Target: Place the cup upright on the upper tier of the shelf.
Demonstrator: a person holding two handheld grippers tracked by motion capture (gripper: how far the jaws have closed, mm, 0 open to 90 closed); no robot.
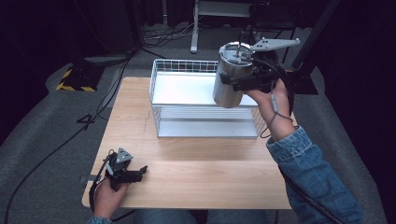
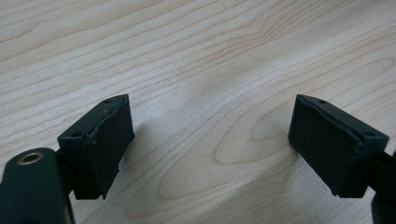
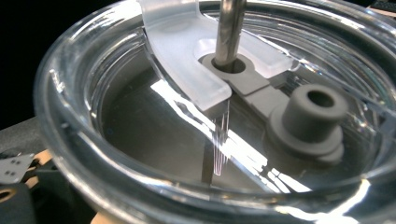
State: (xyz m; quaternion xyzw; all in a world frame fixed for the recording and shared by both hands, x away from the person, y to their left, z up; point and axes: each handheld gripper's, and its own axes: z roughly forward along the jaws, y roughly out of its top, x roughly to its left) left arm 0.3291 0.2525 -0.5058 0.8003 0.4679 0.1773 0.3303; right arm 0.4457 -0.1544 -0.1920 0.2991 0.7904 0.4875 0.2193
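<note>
The steel tumbler (image 1: 229, 74) hangs tilted in the air over the right end of the white wire basket (image 1: 159, 95) on the tabletop (image 1: 196, 172), so the likely trouble is a slip or a knock against the basket's wire rim if it comes down crooked — the grip sits on smooth metal. The right gripper (image 1: 243, 83), held high on a raised forearm, has its fingers clamped on the tumbler's side, the clear lid (image 3: 140, 154) close before its camera; the left gripper (image 1: 133, 175) rests low at the near-left edge — fingers (image 2: 100, 144) spread apart, holding nothing.
</note>
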